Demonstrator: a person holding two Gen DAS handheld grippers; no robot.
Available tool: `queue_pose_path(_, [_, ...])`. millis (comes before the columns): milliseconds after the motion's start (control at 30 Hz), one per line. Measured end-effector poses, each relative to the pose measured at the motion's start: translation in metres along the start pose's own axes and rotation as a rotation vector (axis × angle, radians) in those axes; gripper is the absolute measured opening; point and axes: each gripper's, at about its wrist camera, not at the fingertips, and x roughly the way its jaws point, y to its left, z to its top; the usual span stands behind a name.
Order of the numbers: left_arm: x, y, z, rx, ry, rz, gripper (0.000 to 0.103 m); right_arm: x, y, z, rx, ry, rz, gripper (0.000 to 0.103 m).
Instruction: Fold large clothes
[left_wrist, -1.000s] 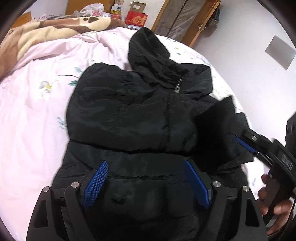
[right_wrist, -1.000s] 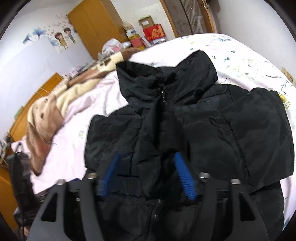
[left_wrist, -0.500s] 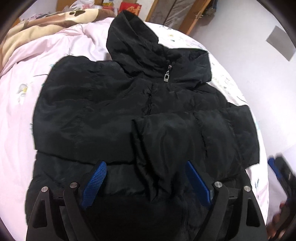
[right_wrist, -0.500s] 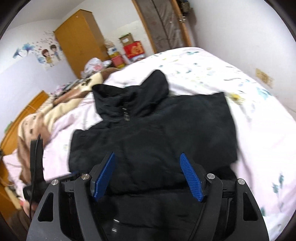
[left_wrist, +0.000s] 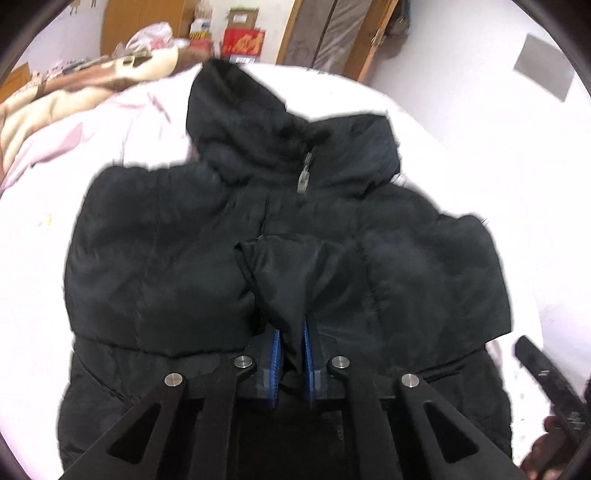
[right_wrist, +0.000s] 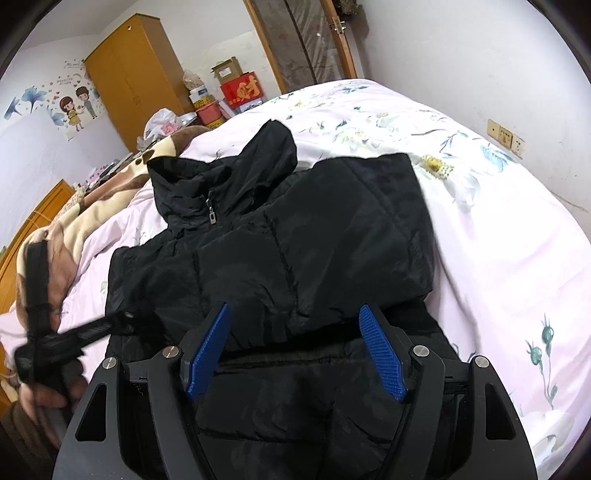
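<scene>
The black padded jacket (left_wrist: 280, 236), spread across the centre of the frame on the bed (right_wrist: 480, 236), is pinched at a soft, probably slippery fold by the closed left gripper (left_wrist: 291, 347), while the right gripper (right_wrist: 295, 354) is held wide and empty at its bulky hem.

I can read very little here. On the red box (right_wrist: 242, 89) stacked beyond the far edge of the bed (right_wrist: 498, 236), one large gold Chinese character shows on its front face; I read it as 财. The left wrist view shows the same red box (left_wrist: 244, 40) with gold characters, but they are too blurred for me to make out. The cardboard carton (right_wrist: 226, 71) on top of it carries a pale label whose print is too small to read. The cartoon wall sticker (right_wrist: 75, 105) has small lettering above it, also illegible.
</scene>
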Motion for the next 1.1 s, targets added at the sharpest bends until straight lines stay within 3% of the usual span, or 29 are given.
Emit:
queue_pose_path(167, [-0.041,0.004,0.033,0.019,-0.123,-0.034,0.011,-0.004,-0.002,0.011,0.0,-0.035,-0.03,0.072])
queue_pose_path(333, [-0.06,0.025,0.055,0.012,-0.208,0.009,0.011,0.001,0.002,0.021,-0.005,-0.054,-0.041,0.072])
queue_pose_path(700, [-0.018,0.101,0.034,-0.129,-0.11,0.105,0.011,0.047,0.023,0.044,-0.092,-0.037,-0.1,0.072])
queue_pose_path(833, [0.003,0.107,0.023,-0.117,-0.076,0.148,0.012,0.074,0.024,0.048,-0.121,0.0,-0.137,0.072])
queue_pose_path(1100, [0.03,0.119,0.022,-0.134,-0.035,0.146,0.024,0.117,0.017,0.047,-0.149,0.075,-0.217,0.072])
